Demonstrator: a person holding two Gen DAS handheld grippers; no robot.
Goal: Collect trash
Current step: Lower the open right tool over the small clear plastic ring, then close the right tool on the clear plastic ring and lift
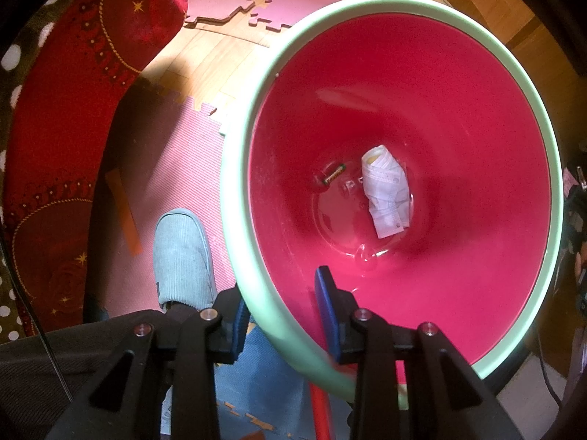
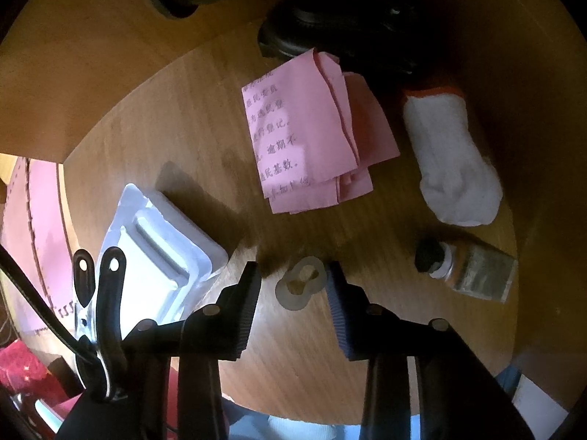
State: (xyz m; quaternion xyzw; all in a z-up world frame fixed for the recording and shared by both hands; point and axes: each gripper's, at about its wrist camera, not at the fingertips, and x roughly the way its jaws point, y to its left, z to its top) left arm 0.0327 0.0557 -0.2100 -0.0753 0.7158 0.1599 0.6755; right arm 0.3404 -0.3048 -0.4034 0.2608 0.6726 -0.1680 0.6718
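My left gripper point(image 1: 282, 289) points down and is shut on the pale green rim point(image 1: 234, 183) of a red bin, one finger outside the rim and one inside. At the bin's bottom lie a crumpled white face mask point(image 1: 387, 190) and a small wrapper point(image 1: 334, 174). My right gripper point(image 2: 293, 269) hangs over a round wooden table point(image 2: 293, 348), open, with a small translucent figure-eight plastic piece point(image 2: 301, 288) between its fingers. The right finger is at the piece's edge; the left finger stands clear of it.
On the table lie a folded pink printed paper point(image 2: 304, 135), a white sock with an orange cuff point(image 2: 451, 161), a small capped tube point(image 2: 469, 271) and a clear plastic tray point(image 2: 161, 253). Dark objects point(image 2: 330, 36) sit at the far edge. A person's slippered foot point(image 1: 181, 256) stands beside the bin.
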